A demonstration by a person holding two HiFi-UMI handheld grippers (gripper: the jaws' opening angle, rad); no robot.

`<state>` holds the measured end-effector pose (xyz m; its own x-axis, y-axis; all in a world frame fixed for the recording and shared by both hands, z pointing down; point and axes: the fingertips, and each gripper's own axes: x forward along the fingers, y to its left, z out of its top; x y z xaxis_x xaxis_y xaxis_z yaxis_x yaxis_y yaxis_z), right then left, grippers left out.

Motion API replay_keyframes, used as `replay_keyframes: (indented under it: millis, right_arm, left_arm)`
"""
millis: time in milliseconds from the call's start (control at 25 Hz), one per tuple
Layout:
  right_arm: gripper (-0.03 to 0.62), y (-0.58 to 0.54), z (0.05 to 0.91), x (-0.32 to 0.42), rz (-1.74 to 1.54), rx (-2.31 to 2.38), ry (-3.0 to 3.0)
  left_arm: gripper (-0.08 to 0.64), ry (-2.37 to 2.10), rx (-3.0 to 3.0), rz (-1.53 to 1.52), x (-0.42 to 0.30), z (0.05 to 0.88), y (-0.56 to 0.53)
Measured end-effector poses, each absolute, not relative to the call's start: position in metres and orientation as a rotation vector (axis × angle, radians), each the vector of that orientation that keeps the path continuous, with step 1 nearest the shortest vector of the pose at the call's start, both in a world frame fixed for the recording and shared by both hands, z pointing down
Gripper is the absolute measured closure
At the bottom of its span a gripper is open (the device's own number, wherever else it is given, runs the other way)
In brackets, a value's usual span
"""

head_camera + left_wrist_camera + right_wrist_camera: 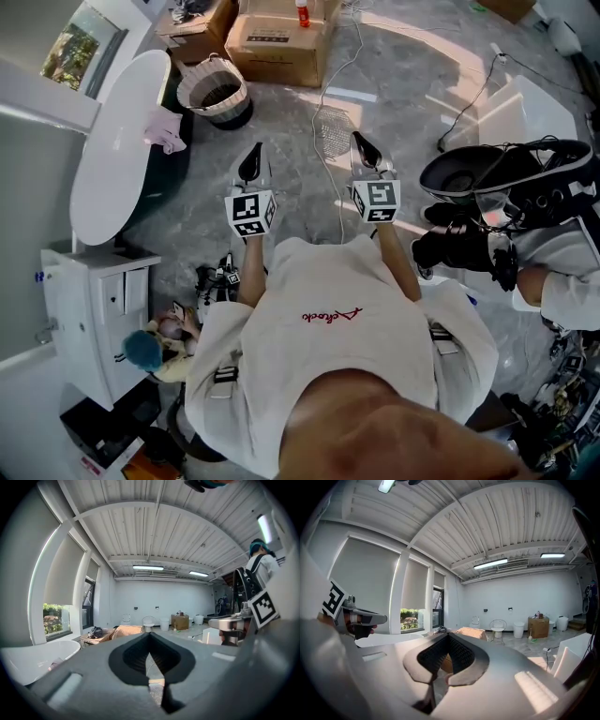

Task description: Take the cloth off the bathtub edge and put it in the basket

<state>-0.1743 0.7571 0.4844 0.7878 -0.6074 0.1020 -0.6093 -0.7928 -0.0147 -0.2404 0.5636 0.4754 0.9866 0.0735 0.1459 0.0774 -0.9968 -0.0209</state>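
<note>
1. Fingers of my left gripper (255, 148) were pressed together, tips meeting, with nothing between them.
2. Fingers of my right gripper (360, 138) were likewise together and empty.
3. Both grippers were held side by side above the grey floor (412, 84), pointing away from me, clear of each other.
4. Pink cloth (165, 129) was draped on the rim of the white bathtub (108, 169), near its far end. It lay to the left of and beyond my left gripper, apart from it.
5. Basket (214, 92) stood on the floor just beside the cloth and near the tub's far end; it was dark inside, contents unclear.
6. Cardboard boxes (279, 42) sat just behind the basket.
7. White cabinet (94, 309) stood at the tub's near end, on my left.
8. Another person's white sleeve (567, 295) showed at the right edge, beside black gear.
</note>
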Motion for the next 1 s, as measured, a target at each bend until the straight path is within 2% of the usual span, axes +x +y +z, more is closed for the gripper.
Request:
replay_keyframes:
  millis: [640,1000]
  right_arm:
    - [0.588,0.731,0.506,-0.117,0.172,2.944,-0.953]
    - [0.588,0.675,0.490,-0.007,0.154,2.912,-0.921]
  left_arm:
    - [0.560,-0.201,-3.151,-0.234,-0.172,0.503,0.542]
    - [0.558,-0.203,-3.175,-0.196,-0.060,0.495,0.478]
